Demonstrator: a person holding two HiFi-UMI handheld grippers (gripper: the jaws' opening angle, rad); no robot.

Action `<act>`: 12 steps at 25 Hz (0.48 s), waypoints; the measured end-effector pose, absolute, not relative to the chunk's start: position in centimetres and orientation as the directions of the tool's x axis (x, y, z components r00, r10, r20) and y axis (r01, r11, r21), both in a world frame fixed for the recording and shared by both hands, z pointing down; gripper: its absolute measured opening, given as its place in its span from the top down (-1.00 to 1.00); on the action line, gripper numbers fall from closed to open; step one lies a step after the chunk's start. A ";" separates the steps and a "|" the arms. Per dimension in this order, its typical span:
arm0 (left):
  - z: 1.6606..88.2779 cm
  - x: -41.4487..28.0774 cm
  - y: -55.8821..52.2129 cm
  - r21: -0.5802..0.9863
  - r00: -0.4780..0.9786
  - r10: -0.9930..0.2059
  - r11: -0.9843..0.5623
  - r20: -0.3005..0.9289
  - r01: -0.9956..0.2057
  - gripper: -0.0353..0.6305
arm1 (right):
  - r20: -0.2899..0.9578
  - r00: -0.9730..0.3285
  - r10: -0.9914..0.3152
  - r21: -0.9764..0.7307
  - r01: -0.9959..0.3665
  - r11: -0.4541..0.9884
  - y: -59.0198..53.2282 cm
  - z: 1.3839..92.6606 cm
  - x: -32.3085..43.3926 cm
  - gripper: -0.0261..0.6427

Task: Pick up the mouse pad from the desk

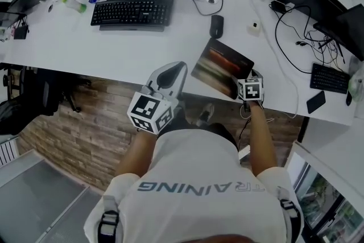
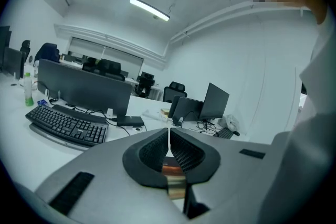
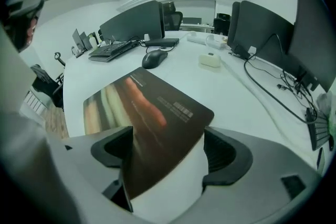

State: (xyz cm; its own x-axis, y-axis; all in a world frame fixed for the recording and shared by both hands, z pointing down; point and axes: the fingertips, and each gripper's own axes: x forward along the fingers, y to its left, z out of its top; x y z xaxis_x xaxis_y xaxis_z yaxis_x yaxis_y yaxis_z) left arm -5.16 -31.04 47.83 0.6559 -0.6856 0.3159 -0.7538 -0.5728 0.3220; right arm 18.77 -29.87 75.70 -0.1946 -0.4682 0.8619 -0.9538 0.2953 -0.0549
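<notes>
Closest, right gripper (image 3: 168, 150): we hold its jaws wide apart astride the near corner of the mouse pad (image 3: 149, 107), not pinching yet, ready to close.
left gripper (image 2: 169, 145): jaws together, nothing between them, parked by the desk (image 1: 114, 48) edge as a spare.
mouse pad: flat on the desk, corner between the right jaws.
mouse (image 3: 155, 59): just beyond the pad, clear of our grab.

The mouse pad (image 3: 152, 113) has a dark, smooth face with a soft sheen. The desk (image 1: 114, 48) is white and matt. The floor (image 1: 85, 122) at lower left looks like wood planks. The right gripper (image 3: 168, 147) is matt grey plastic, its pads (image 3: 223, 152) black and ribbed.
</notes>
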 end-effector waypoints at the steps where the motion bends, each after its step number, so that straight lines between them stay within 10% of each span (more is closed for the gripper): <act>1: 47.9 -5.3 -31.0 0.322 0.654 -0.686 -0.571 0.319 -0.755 0.78 | 0.862 -0.203 -0.464 -0.073 -0.956 0.284 -29.8 75.8 18.8 -0.31; 12: 47.9 -5.1 -30.6 0.322 0.658 -0.681 -0.574 0.322 -0.752 0.78 | 0.851 -0.196 -0.487 -0.081 -0.965 0.248 -29.6 75.8 18.8 -0.26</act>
State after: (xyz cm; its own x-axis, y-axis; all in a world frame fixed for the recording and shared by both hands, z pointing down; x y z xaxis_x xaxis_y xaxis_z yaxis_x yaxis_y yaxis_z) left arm -5.05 -30.65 47.94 0.6577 -0.6811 0.3217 -0.7525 -0.5745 0.3221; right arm 18.80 -29.60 75.81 -0.1964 -0.4869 0.8511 -0.9655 0.2476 -0.0811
